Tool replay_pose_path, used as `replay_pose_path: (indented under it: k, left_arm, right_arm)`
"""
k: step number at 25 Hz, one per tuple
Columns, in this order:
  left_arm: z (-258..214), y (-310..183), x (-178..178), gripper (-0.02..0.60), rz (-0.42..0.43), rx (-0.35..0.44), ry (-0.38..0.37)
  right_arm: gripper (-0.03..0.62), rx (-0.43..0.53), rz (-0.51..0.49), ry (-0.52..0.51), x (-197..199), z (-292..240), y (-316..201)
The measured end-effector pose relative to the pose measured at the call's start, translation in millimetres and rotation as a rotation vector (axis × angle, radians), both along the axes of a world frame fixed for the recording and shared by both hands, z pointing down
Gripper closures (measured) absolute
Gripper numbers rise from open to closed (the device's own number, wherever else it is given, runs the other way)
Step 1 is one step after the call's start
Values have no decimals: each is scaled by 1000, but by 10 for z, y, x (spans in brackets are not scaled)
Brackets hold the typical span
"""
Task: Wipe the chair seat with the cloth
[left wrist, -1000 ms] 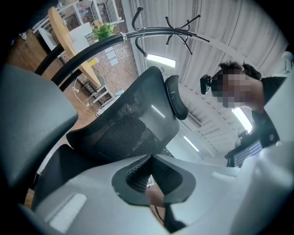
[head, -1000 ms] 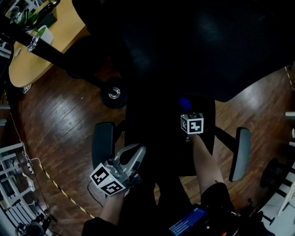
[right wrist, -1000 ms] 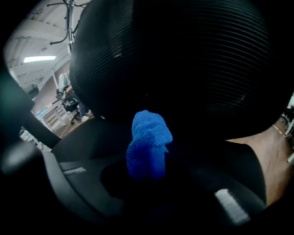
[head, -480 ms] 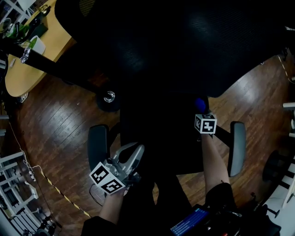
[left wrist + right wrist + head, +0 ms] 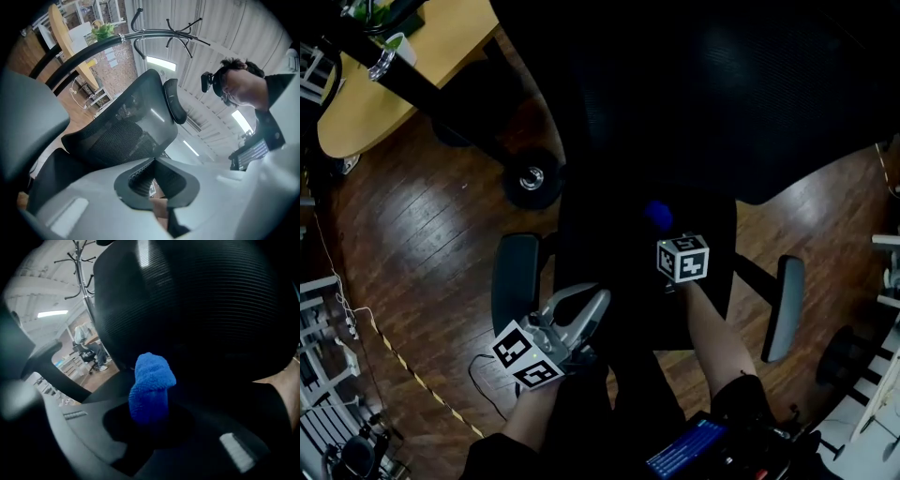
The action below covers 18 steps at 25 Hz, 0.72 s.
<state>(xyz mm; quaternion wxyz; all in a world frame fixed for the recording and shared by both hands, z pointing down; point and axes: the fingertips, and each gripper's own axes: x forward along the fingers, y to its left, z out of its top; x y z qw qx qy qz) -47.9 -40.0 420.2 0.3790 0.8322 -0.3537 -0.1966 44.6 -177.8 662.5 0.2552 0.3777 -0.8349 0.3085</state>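
The right claw [image 5: 149, 420] is clamped on a blue cloth [image 5: 151, 380], the black chair seat [image 5: 609, 258] beneath it; the left claw [image 5: 154, 161] is closed, empty.

Blue cloth [image 5: 150, 383], blk chair seat [image 5: 614, 267].

backrest [image 5: 712, 94] blocks ahead; armrests [image 5: 514, 281] hem seat [image 5: 609, 234] both sides; floor [image 5: 422, 253] open left.

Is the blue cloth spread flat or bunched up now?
Bunched up: the right tongs are shut on the cloth, which sticks out as a thick wad.
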Motion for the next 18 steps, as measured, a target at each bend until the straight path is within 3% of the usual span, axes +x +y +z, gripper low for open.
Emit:
replay_pose_path:
  k: [4, 7, 13, 18]
  left_arm:
    - [-36, 35, -44, 580, -18, 8, 2]
    - [-54, 55, -25, 580, -22, 14, 14]
    - [-5, 63, -71, 580, -16, 10, 4]
    - [48, 15, -119, 580, -18, 1, -6]
  right_arm:
    - [556, -36, -121, -87, -1021, 52, 263]
    - [556, -46, -180, -73, -1465, 172, 426]
    - [556, -19, -209, -57, -1526, 206, 451]
    - [557, -30, -142, -9, -1113, 238, 394]
